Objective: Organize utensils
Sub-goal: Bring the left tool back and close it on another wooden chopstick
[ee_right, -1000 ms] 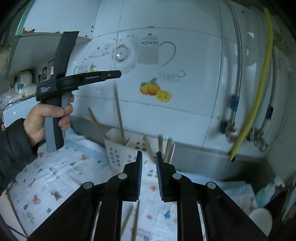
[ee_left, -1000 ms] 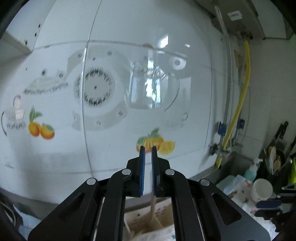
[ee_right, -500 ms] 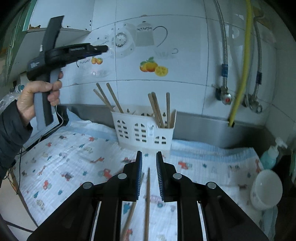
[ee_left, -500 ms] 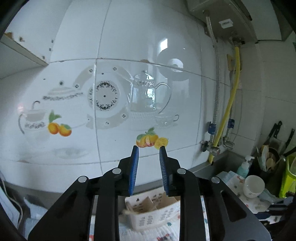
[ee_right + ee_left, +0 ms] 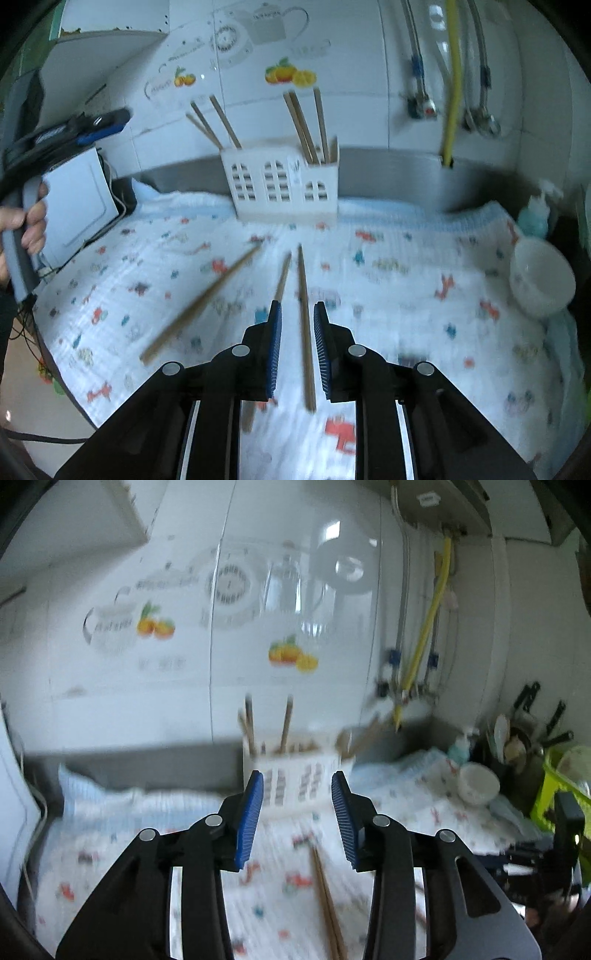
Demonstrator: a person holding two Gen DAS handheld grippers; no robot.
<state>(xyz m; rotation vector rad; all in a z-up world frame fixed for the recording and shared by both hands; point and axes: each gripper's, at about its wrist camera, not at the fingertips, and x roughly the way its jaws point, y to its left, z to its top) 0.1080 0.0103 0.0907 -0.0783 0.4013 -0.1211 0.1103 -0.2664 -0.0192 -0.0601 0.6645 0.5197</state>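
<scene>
I had both grippers over the printed cloth (image 5: 388, 295) that covered the counter, working toward the loose chopsticks. The left gripper (image 5: 297, 805) had just been opening and its jaws stood apart with nothing between them, aimed at the white caddy (image 5: 284, 184) standing at the back edge of the cloth against the wall; a pair of chopsticks (image 5: 327, 893) lay on the cloth just below its fingers. The right gripper (image 5: 297, 347) stood only narrowly parted, barely wider than the one chopstick (image 5: 304, 325) that showed in the gap. That stick lay flat on the cloth beneath, so I judged the pads were not yet on it and that I had lined the jaws along it to pinch it. A second chopstick (image 5: 282, 275) lay just left of it, and a third (image 5: 201, 301) sat slanted further toward the left edge. Several chopsticks already stood upright in the caddy's left and right compartments, which told me where the rest belonged. A white bowl (image 5: 541, 280) sat at the right edge, well clear of my line.
</scene>
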